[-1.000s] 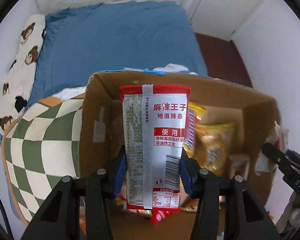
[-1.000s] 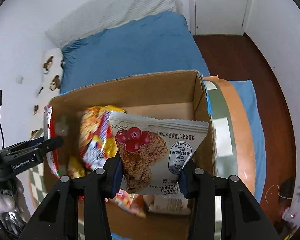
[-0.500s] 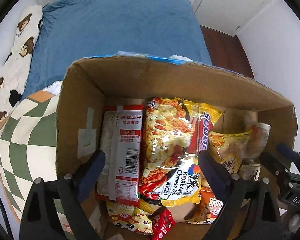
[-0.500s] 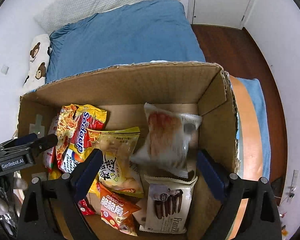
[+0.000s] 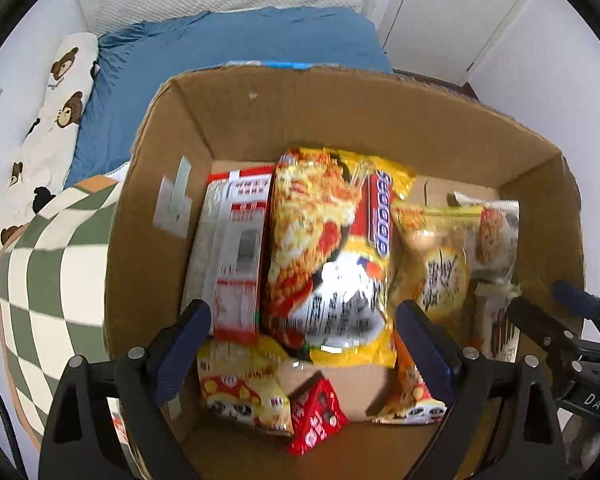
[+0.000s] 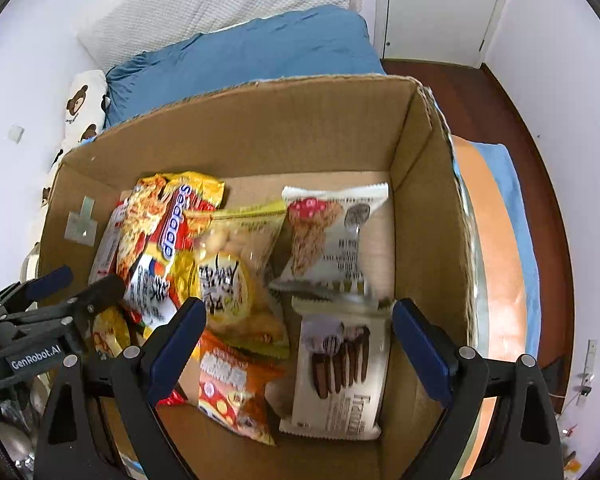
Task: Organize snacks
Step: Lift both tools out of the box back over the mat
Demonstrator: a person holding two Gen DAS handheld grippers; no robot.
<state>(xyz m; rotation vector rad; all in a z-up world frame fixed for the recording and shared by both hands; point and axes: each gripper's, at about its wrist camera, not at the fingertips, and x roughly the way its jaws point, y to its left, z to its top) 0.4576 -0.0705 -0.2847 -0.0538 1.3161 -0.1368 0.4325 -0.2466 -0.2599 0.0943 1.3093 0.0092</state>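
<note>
With both loads lying in the box, the left gripper and right gripper hang over it, jaws wide apart and holding nothing. Best play now, I'd say: lift straight up clear of the walls, no snagging a wrapper. Count what shows: one red-and-white strip pack by the left wall, one noodle bag, one oat cake, one biscuit pack, and roughly four or five smaller packets.

"GenRobot.AI" marks the left gripper; "DAS" the right gripper.
</note>
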